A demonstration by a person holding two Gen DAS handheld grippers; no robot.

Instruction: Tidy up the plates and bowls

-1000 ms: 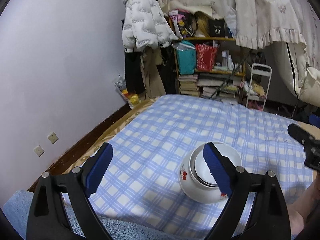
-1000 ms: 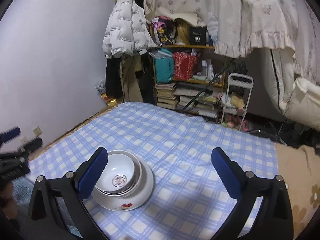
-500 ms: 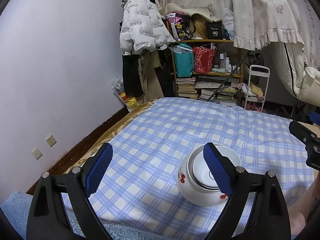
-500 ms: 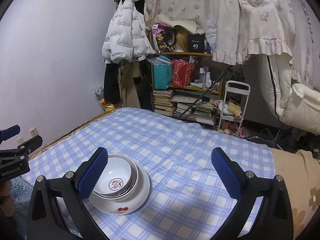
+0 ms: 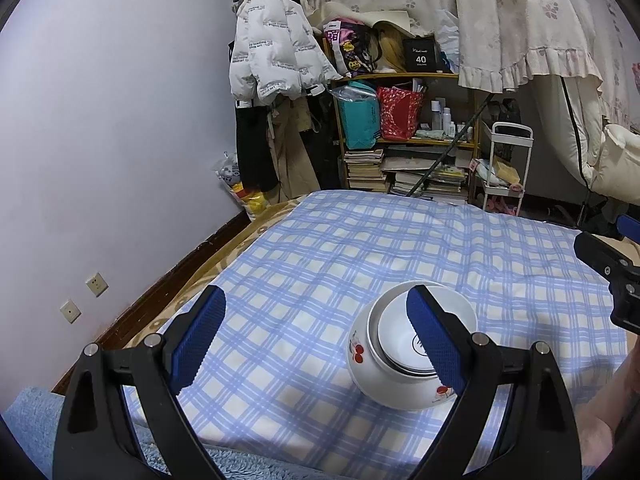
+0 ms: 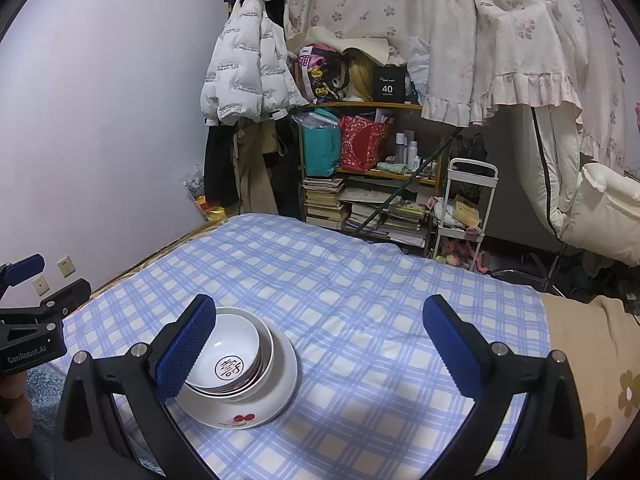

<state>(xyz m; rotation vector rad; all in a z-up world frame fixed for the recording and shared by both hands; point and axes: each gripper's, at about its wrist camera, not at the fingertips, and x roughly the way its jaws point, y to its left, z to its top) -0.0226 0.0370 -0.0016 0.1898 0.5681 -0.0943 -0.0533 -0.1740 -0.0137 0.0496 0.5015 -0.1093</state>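
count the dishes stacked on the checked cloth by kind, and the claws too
large cherry-print bowl: 1
smaller bowls nested inside it: at least 2, the top bowl with the round emblem and a rim below it; the stack may hide more
claws, both open and empty: 2, left claw and right claw
total: 5 visible

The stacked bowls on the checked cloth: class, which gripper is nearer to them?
Neither is clearly nearer. The left gripper hangs open to the left of the stacked bowls, the right gripper open to their right, both held back.
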